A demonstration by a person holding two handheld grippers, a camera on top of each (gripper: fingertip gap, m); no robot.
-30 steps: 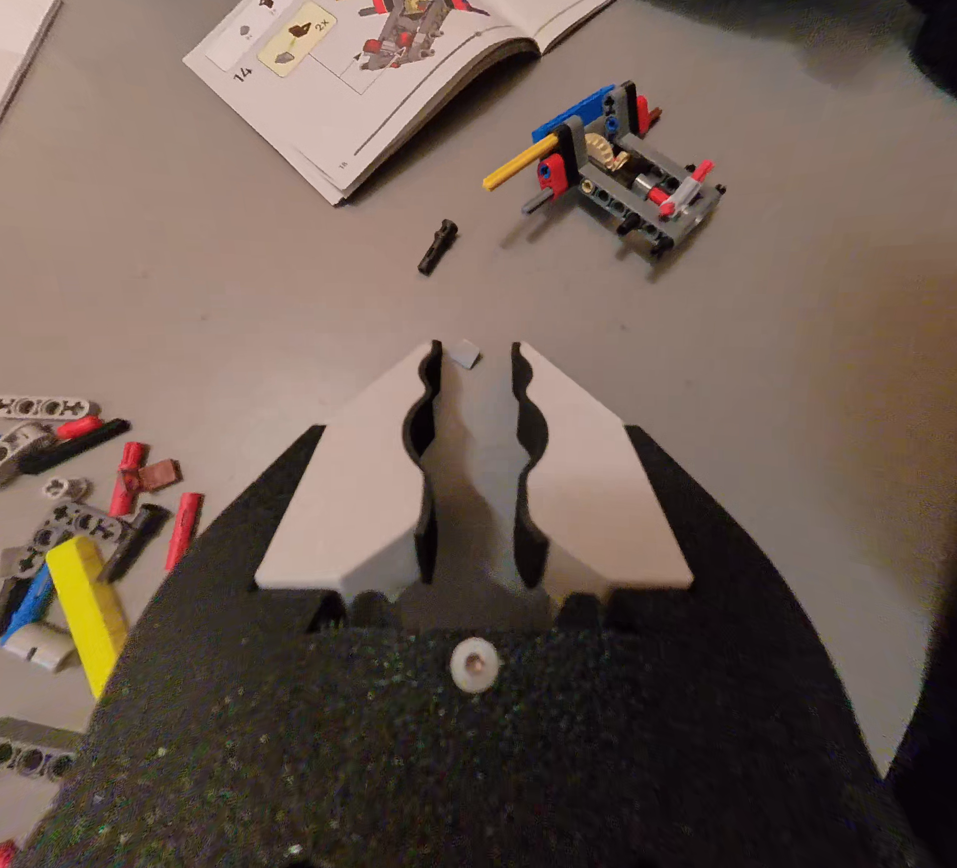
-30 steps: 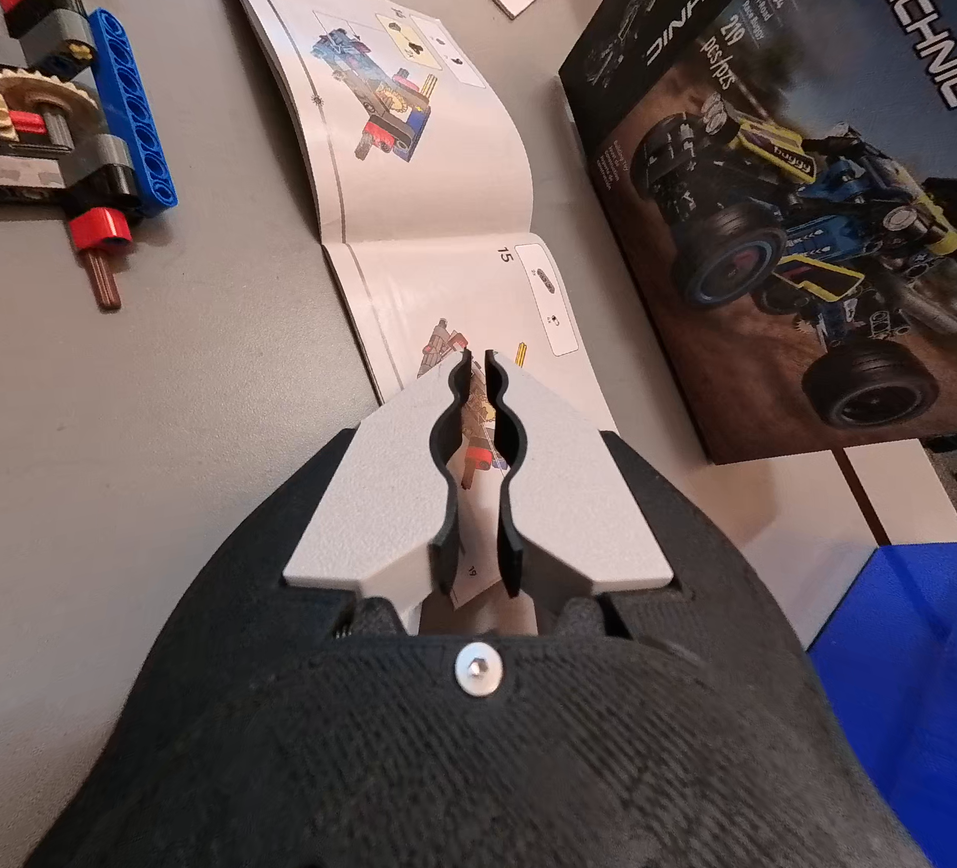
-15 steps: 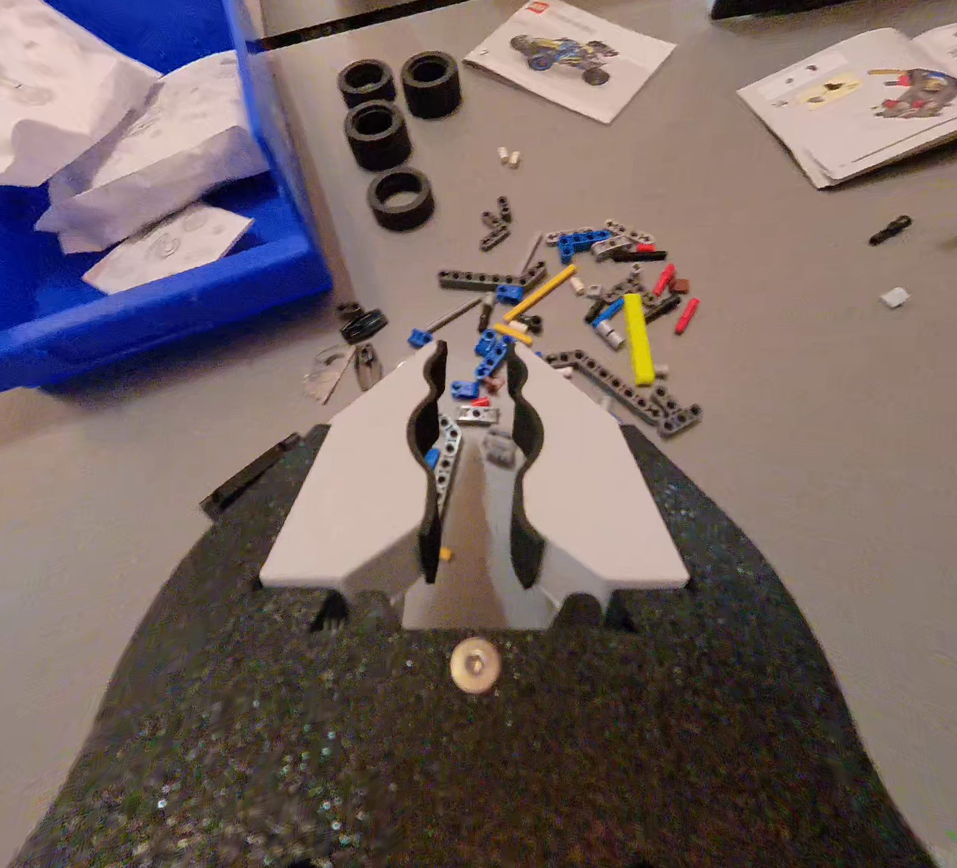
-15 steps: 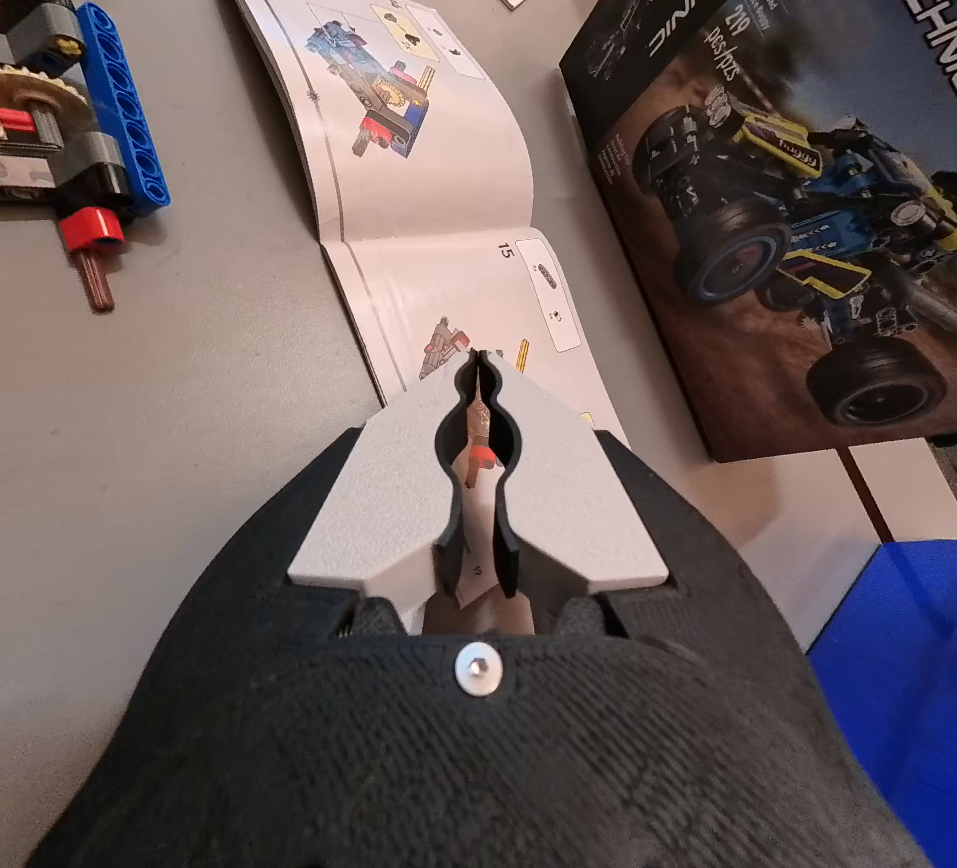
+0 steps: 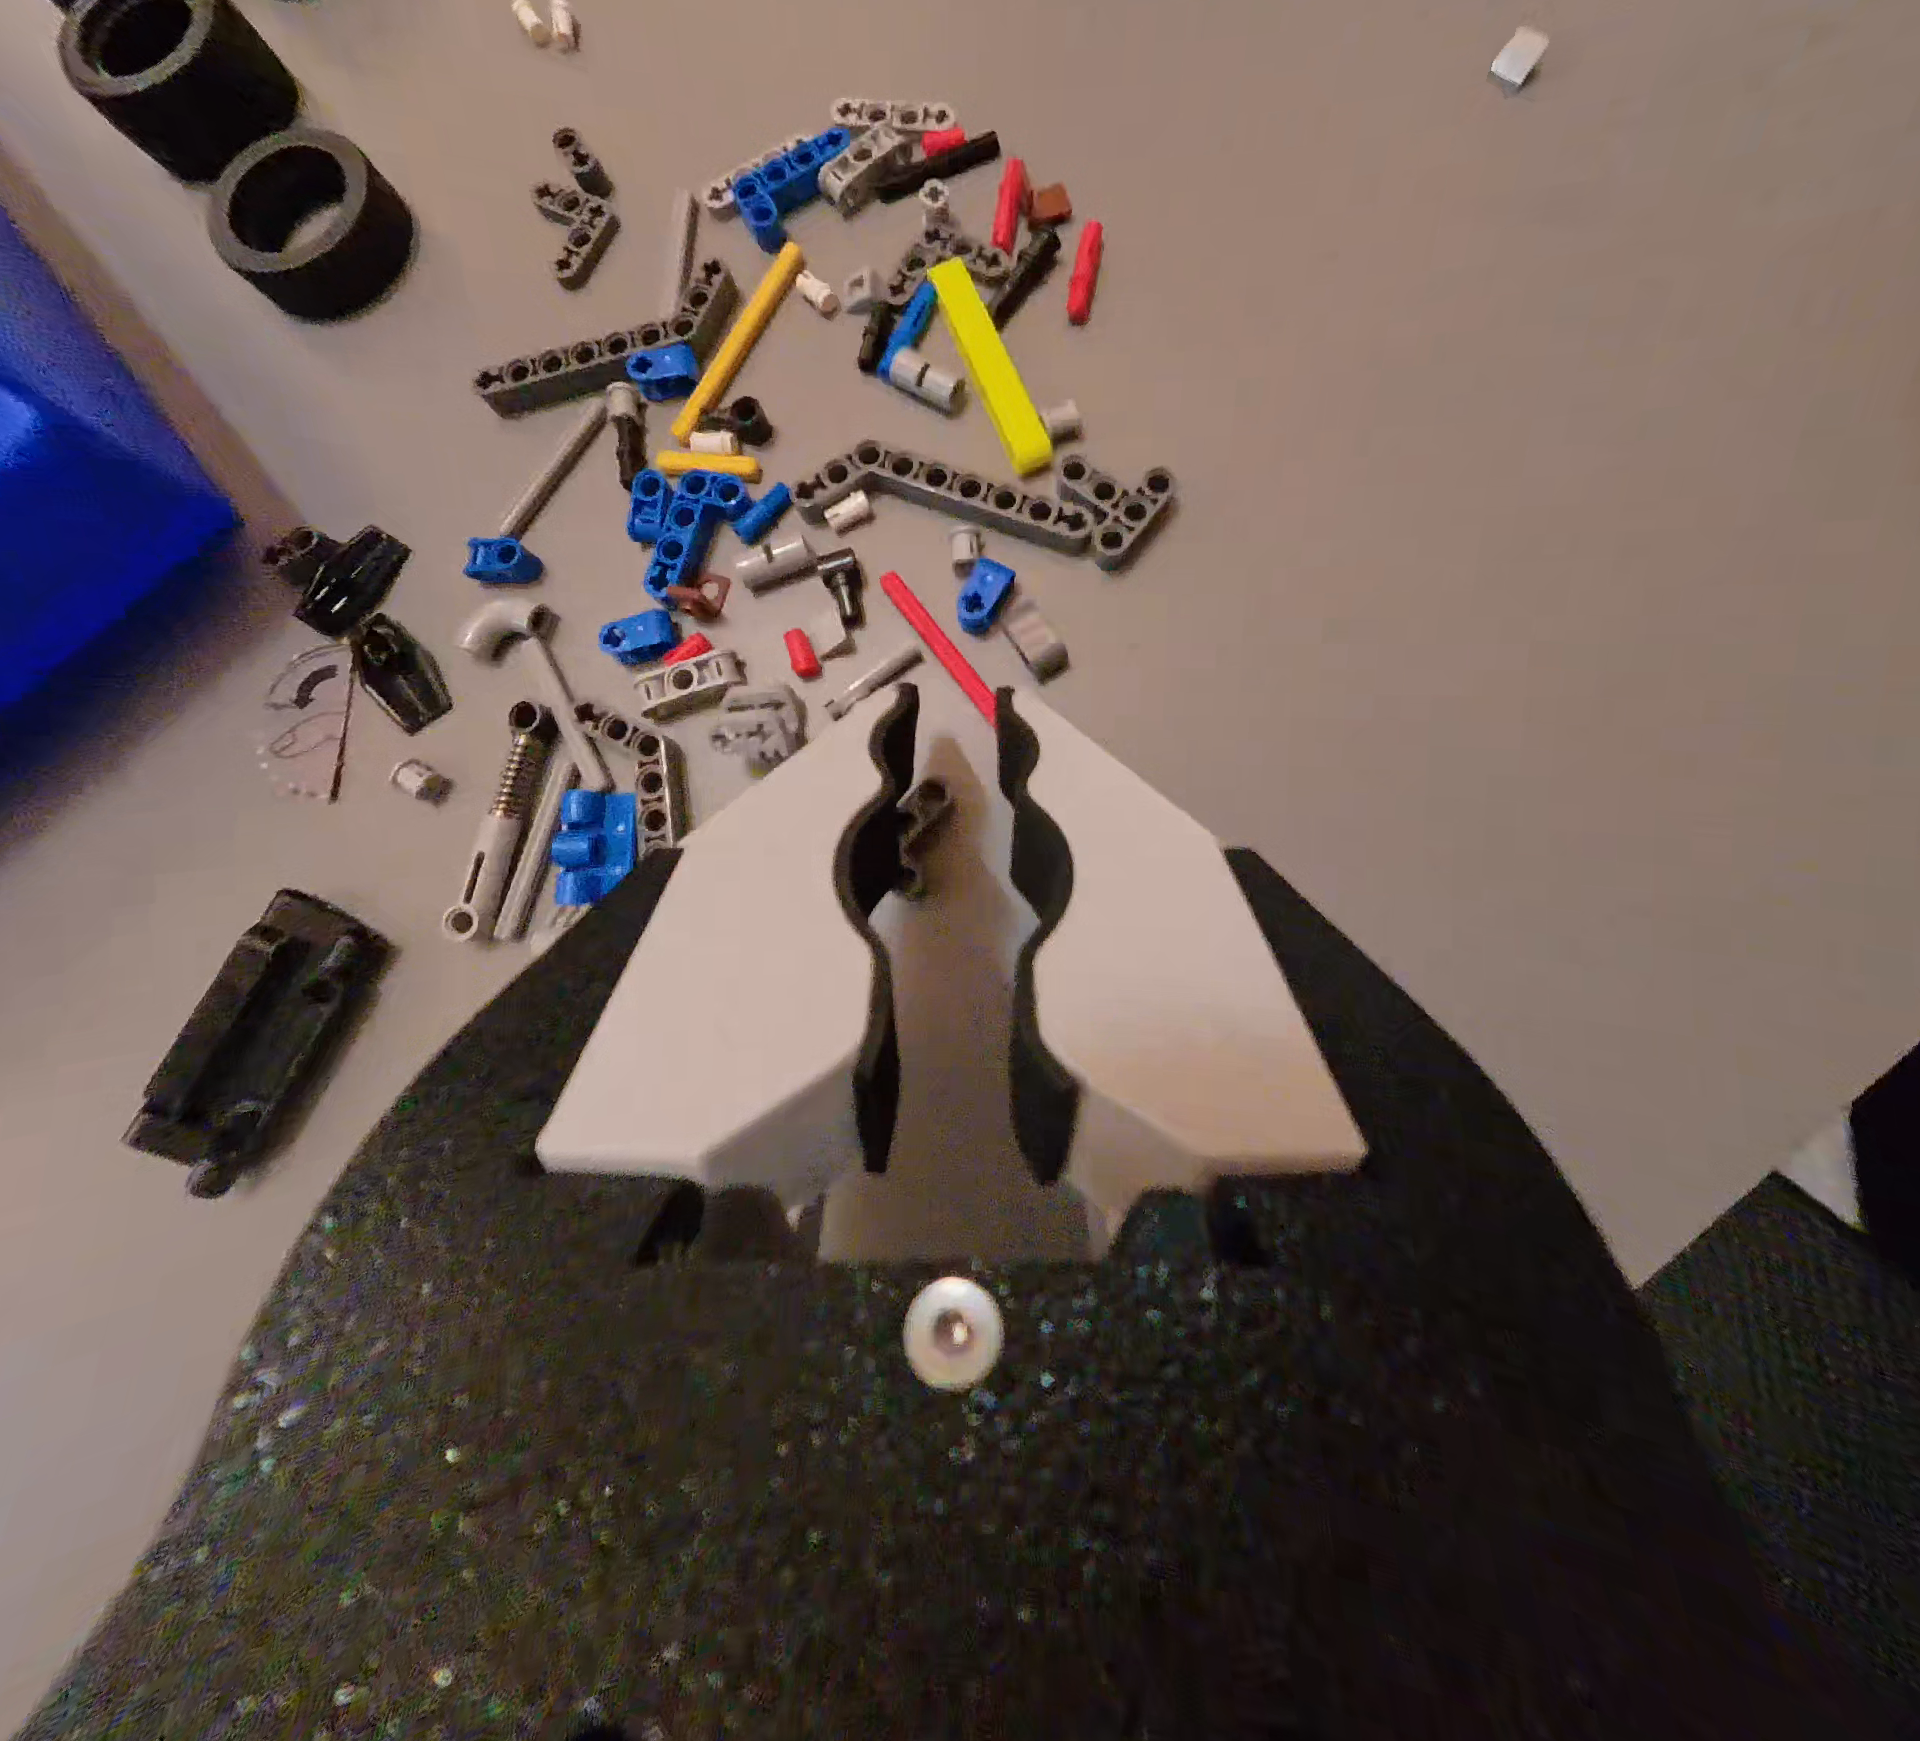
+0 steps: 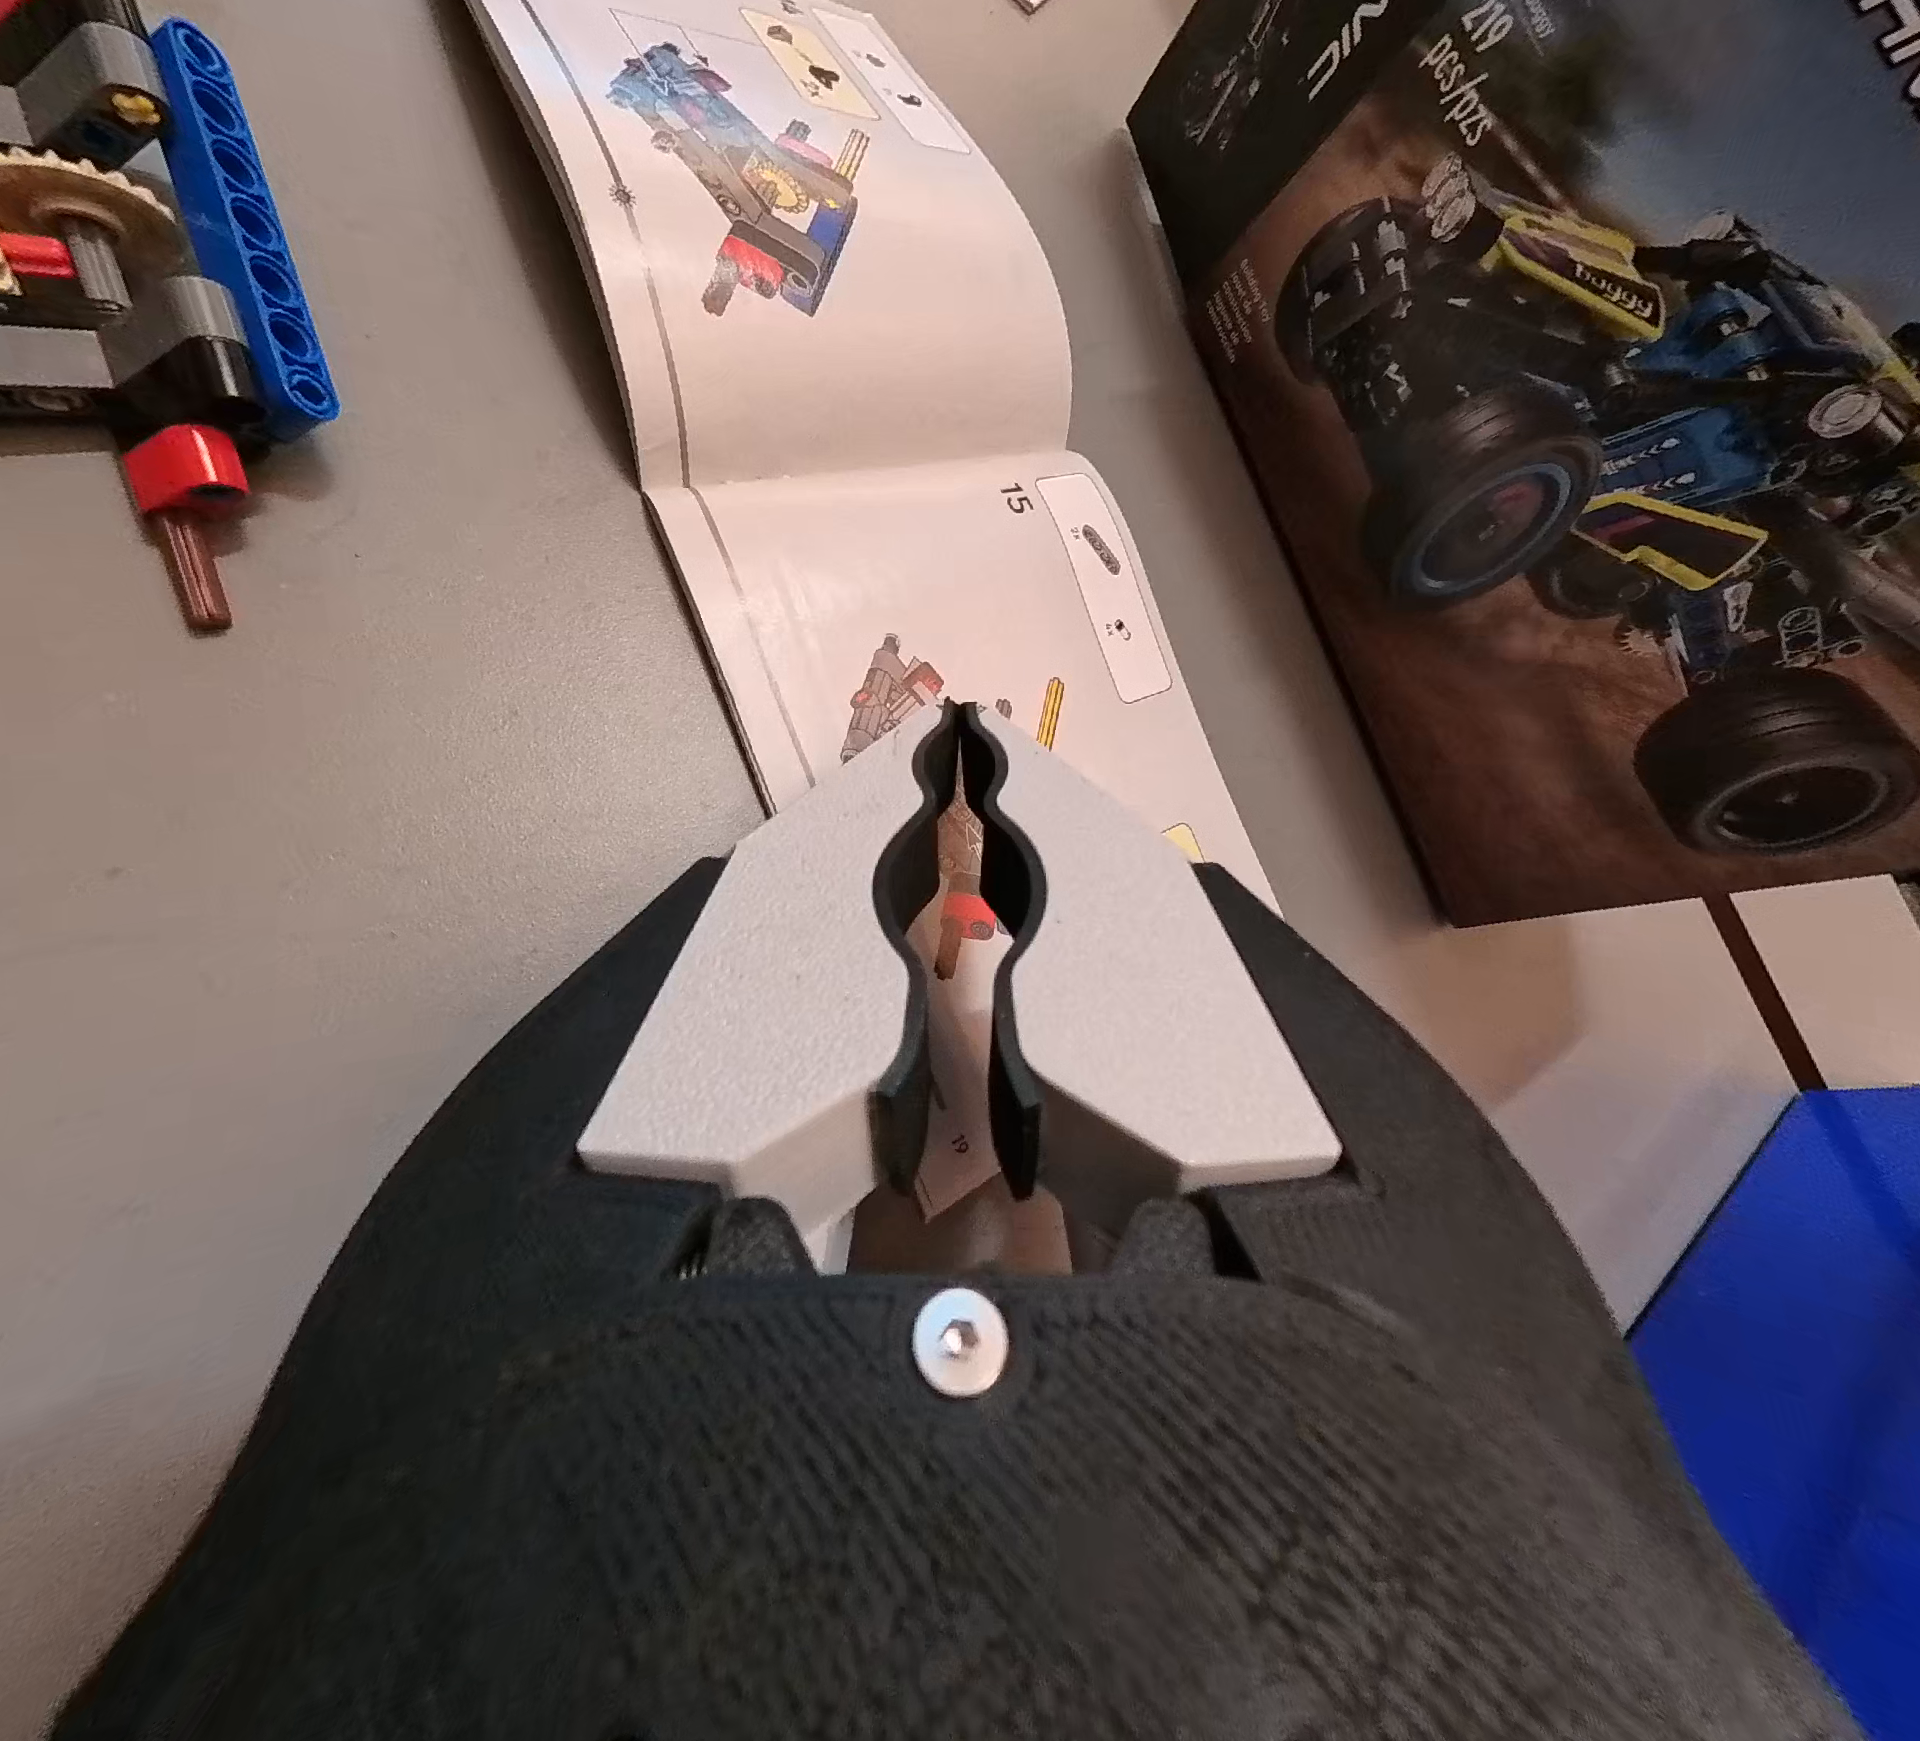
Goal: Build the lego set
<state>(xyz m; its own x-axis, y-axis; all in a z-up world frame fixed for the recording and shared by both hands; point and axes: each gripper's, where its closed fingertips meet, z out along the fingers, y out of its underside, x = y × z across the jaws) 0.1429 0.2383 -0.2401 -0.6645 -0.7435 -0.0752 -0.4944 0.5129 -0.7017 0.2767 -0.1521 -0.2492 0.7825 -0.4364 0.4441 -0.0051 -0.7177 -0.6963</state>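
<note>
Many loose pieces [image 5: 831, 403] lie spread on the grey table [image 5: 1455, 548]. The left gripper [image 5: 951, 715] hangs over the near edge of the pile, jaws spread apart and holding nothing. A small dark piece [image 5: 920, 824] shows between them, low on the table. To do this step well, pick one piece, go down straight over it, and close gently so nearby bits are not bumped. The right gripper [image 6: 958, 717] has its jaws pressed together over the open booklet [image 6: 831, 257]. The half-built model [image 6: 135, 237] sits just beside the booklet.
</note>
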